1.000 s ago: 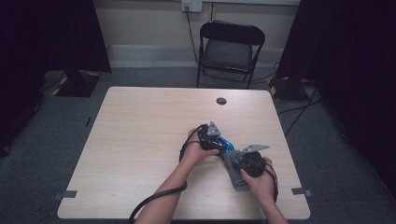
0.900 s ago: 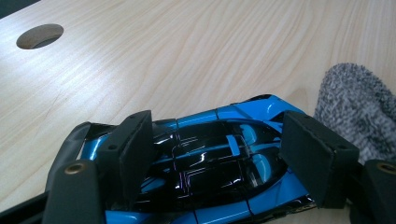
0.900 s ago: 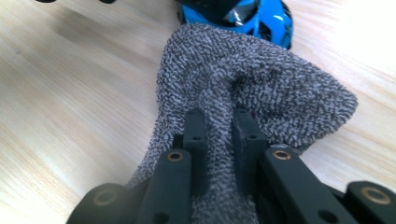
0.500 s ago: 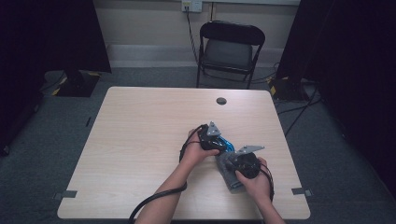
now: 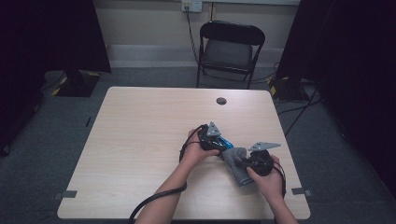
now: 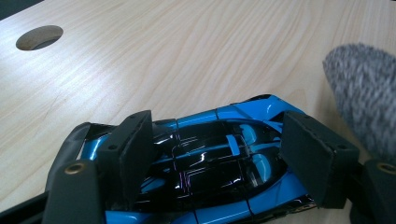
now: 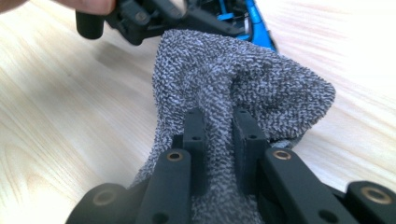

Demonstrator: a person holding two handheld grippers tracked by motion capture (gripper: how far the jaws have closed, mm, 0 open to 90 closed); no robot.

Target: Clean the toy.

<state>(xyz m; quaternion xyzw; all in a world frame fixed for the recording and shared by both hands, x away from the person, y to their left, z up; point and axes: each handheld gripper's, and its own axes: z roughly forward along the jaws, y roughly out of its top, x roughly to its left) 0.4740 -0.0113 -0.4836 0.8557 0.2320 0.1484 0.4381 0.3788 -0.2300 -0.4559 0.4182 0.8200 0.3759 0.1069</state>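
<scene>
My left tool (image 6: 210, 158) clamps the blue toy car (image 6: 219, 154) against the worktop (image 5: 140, 140) so it can't roll, while my right tool (image 7: 219, 140) pinches the grey cloth (image 7: 233, 88) beside it, ready to wipe.

Counts: 1 blue toy car (image 6: 210, 158), 1 grey cloth (image 7: 233, 88), 2 grippers w/ 2 jaws ea. – left (image 6: 224, 154), right (image 7: 219, 140). 1 table (image 5: 140, 140), 1 folding chair (image 5: 231, 46), 1 hole (image 5: 221, 101) in tabletop.
</scene>
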